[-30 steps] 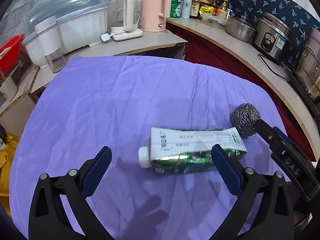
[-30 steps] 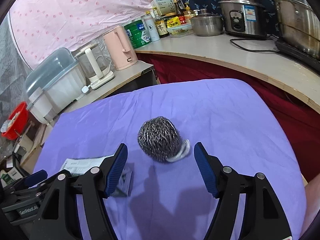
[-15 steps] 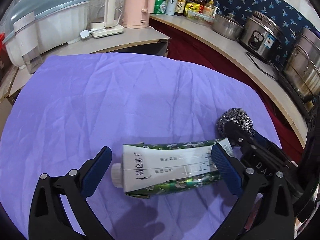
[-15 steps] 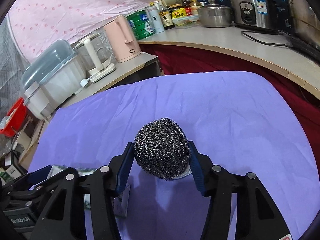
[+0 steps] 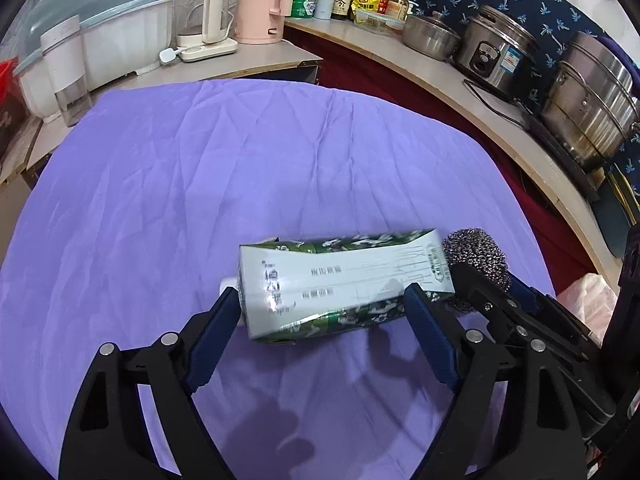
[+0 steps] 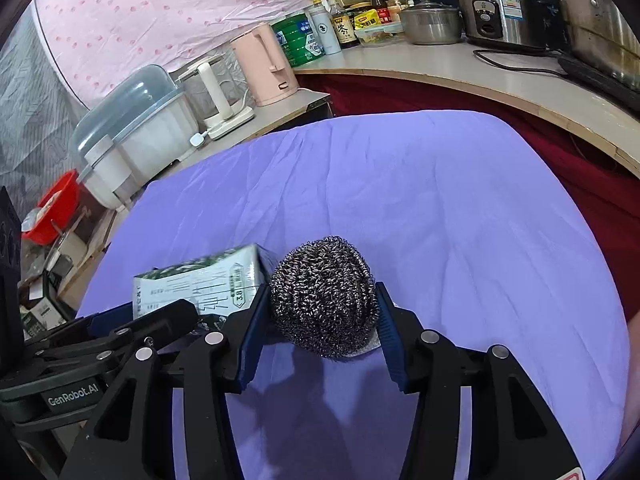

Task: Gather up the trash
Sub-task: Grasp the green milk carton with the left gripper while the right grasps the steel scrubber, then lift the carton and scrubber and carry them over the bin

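Note:
A crushed green-and-white drink carton [image 5: 340,280] with a white cap lies sideways between the fingers of my left gripper [image 5: 322,304], which is shut on it just above the purple cloth [image 5: 240,168]. The carton also shows in the right wrist view [image 6: 200,280]. My right gripper [image 6: 322,320] is shut on a steel wool scourer [image 6: 324,300] and holds it over the cloth. In the left wrist view the scourer [image 5: 476,254] touches the carton's right end.
Behind the table a counter holds a pink kettle [image 5: 266,0], a white kettle [image 5: 206,20], a covered dish rack [image 5: 100,36], bottles and steel pots [image 5: 592,92]. A red basin [image 6: 52,216] sits at the left. A pink bag [image 5: 588,304] shows at the right edge.
My left gripper closed its fingers onto the carton and raised it. My right gripper closed on the scourer and holds it next to the carton.

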`<state>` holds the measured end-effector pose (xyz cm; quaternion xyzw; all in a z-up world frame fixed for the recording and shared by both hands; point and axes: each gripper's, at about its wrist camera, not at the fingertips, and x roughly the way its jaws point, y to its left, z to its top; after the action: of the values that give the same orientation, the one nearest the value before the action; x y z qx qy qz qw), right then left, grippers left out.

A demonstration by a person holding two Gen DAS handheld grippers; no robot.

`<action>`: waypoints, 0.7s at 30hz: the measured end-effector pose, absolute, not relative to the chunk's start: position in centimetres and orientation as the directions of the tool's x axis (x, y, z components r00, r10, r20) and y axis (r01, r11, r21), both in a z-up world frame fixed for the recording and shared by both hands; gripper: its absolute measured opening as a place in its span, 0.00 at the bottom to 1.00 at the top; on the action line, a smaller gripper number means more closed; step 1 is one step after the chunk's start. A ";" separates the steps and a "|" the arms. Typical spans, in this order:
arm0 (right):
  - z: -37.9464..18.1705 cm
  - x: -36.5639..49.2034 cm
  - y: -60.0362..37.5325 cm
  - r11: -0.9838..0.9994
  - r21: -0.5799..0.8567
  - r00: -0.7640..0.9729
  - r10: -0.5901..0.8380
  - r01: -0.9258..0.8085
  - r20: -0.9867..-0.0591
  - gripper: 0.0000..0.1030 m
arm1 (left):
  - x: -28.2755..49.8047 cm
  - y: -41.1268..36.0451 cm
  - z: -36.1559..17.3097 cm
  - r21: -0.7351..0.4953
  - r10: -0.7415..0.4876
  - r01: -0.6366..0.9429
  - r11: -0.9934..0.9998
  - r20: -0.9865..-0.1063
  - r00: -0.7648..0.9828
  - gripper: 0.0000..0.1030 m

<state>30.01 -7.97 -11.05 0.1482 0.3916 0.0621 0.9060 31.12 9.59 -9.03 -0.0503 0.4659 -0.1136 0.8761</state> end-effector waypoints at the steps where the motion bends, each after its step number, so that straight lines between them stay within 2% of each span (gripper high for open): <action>1: -10.8 29.2 -8.0 0.950 0.311 0.688 0.223 0.005 -0.691 0.48 | 30.6 9.6 -8.9 -0.202 -0.251 0.151 0.968 -0.807 0.534 0.77; 9: -9.6 23.2 -9.5 0.946 0.324 0.697 0.215 0.026 -0.684 0.48 | 24.1 8.7 -8.8 -0.195 -0.280 0.218 0.956 -0.829 0.484 0.76; 17: -8.8 18.3 -11.5 0.941 0.334 0.712 0.196 0.057 -0.674 0.48 | 18.0 7.2 -9.3 -0.226 -0.338 0.293 0.929 -0.840 0.425 0.70; 21: -8.1 16.6 -12.6 0.943 0.323 0.730 0.161 0.086 -0.664 0.48 | 16.8 7.1 -8.7 -0.126 -0.272 0.312 0.942 -0.831 0.486 0.71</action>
<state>16.57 -12.62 -8.13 0.1681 0.3667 0.0204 0.9148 16.79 7.13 -8.69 0.0209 0.4778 -0.1694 0.8617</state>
